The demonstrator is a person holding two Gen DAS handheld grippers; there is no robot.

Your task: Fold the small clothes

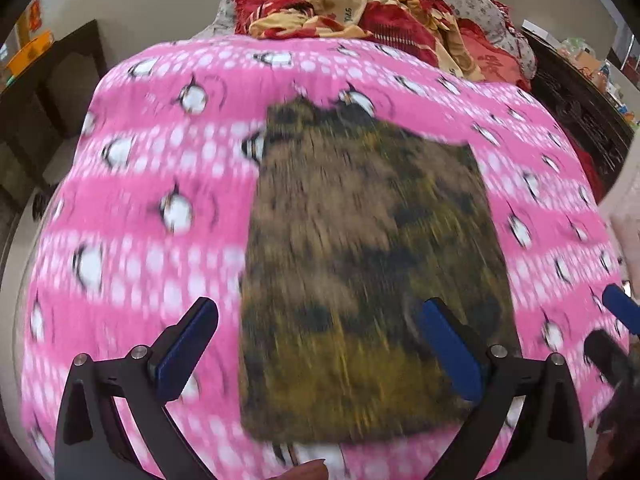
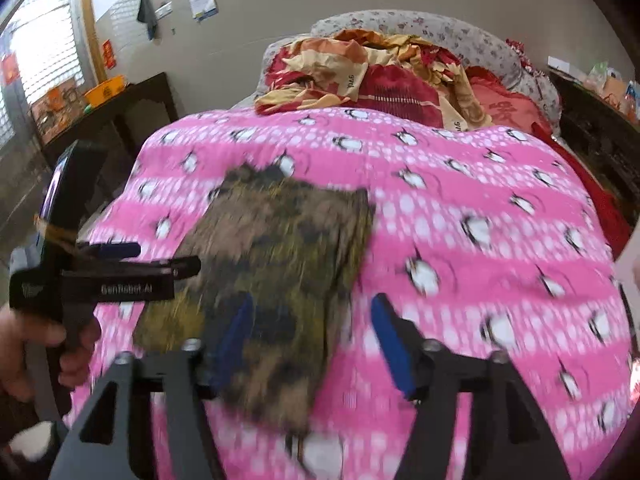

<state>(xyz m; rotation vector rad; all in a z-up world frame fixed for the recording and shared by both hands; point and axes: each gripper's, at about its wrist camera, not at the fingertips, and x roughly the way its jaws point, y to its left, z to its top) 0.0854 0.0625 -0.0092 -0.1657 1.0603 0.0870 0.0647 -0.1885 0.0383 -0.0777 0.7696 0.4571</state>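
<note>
A small brown, yellow and black mottled garment lies flat as a folded rectangle on the pink penguin-print blanket. It also shows in the right wrist view. My left gripper is open above the garment's near end, its right finger over the cloth and its left finger over the blanket. My right gripper is open above the garment's near right edge. The left gripper shows at the left of the right wrist view, held in a hand. Both views are motion-blurred.
A heap of red and orange bedding and a floral pillow lie at the far end of the bed. Dark wooden furniture stands left of the bed and a dark cabinet stands to the right.
</note>
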